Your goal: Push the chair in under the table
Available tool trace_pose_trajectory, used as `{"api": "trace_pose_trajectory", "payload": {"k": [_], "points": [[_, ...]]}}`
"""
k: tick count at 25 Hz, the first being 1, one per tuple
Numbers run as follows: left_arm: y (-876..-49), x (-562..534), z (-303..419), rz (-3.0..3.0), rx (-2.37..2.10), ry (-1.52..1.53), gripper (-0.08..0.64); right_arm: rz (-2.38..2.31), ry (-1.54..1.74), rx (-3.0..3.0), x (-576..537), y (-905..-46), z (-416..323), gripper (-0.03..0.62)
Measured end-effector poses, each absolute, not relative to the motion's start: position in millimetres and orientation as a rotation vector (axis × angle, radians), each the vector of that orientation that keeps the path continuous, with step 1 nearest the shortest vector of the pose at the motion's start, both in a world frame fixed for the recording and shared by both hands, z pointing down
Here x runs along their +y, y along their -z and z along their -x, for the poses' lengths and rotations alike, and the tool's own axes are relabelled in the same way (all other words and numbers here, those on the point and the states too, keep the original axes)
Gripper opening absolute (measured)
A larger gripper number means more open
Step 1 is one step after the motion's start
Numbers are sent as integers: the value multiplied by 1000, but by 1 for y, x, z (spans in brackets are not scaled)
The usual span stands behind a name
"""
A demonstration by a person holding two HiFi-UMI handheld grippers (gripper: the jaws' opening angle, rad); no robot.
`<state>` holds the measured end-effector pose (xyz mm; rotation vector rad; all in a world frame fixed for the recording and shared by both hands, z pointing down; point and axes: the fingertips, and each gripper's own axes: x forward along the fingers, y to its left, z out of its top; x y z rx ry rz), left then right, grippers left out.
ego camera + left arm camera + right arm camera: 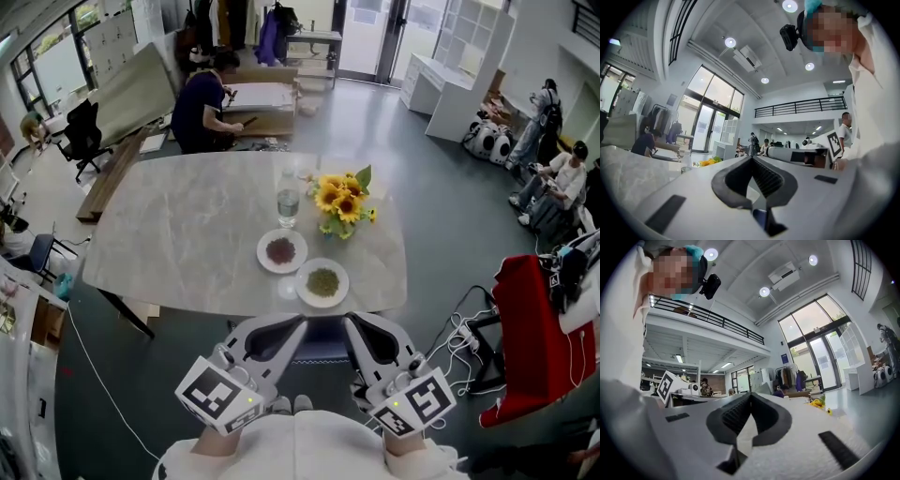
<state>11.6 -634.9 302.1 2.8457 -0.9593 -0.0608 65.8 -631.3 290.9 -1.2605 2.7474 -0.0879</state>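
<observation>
Right in front of the person, the left gripper point(296, 324) and right gripper point(353, 322) are both closed on nothing. Their tips sit just beside either end of the dark blue chair point(323, 341), which is already at the near edge of the marble worktop point(178, 234); whether they touch it I cannot tell. The chair looks stiff and fairly light, likely to slide easily, so an even push on both ends of the backrest seems best. Farther on stand a water bottle point(288, 199) and sunflowers point(339, 199)

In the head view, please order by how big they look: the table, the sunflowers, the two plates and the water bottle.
1. table
2. sunflowers
3. red-filled plate and green-filled plate: they look alike, so not ranked
4. water bottle, seen from above, so less sure
</observation>
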Motion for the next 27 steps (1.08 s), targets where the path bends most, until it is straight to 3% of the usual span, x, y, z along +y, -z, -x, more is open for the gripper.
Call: {"api": "trace_pose_trajectory", "payload": {"k": [27], "points": [[-319,-633,-13,-2834,-927,2,14,1285,99,2811,-630,-308,-55,2]]}}
